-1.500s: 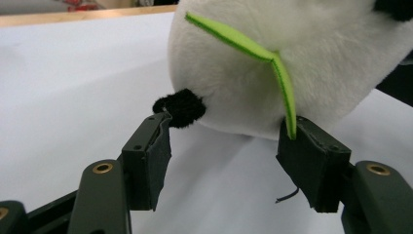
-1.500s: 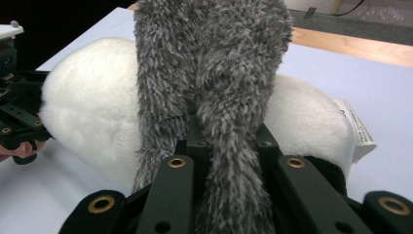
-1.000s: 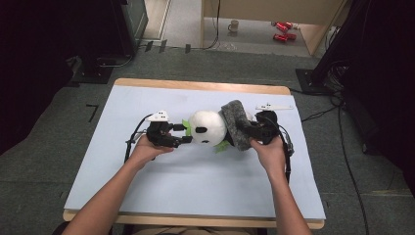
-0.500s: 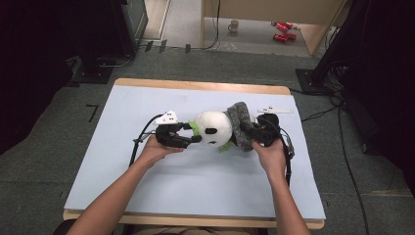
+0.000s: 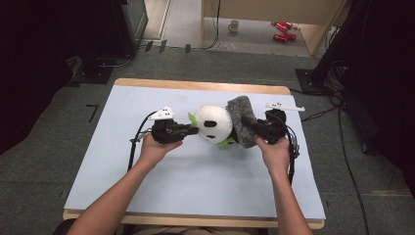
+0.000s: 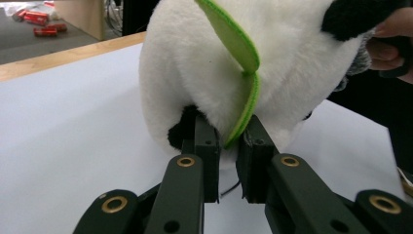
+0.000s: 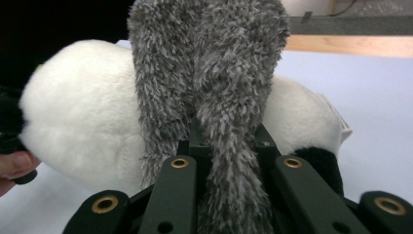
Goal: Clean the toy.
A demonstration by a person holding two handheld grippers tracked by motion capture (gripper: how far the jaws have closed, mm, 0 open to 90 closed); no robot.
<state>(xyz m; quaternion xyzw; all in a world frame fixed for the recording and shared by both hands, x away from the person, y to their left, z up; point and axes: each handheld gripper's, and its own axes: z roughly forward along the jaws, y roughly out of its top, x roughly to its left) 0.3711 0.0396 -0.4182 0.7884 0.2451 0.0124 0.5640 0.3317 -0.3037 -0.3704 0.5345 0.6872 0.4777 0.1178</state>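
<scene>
Both grippers meet at a plush panda (image 5: 215, 123) that lies near the middle of the pale blue table (image 5: 195, 186), a little toward the far edge. On the panda's left, the left gripper (image 5: 188, 129) has its jaws drawn nearly together on a green-edged felt leaf (image 6: 242, 95) that hangs from the toy; in the left gripper view the leaf's lower tip sits in the narrow gap between the two jaw tips, which press into the white fur beside a small black patch. On the panda's right, the right gripper (image 5: 254, 131) is clamped on a grey fuzzy cloth (image 7: 214, 83) draped over the toy's body; in the right gripper view a thick fold of the grey pile runs down between the jaws and hides their tips, with white fur behind it on both sides. Each forearm comes up from the near edge of the table, the left hand (image 5: 155, 147) wrapped around its gripper from below and the right hand (image 5: 275, 149) doing likewise, so the two grippers point inward toward each other across the panda.
</scene>
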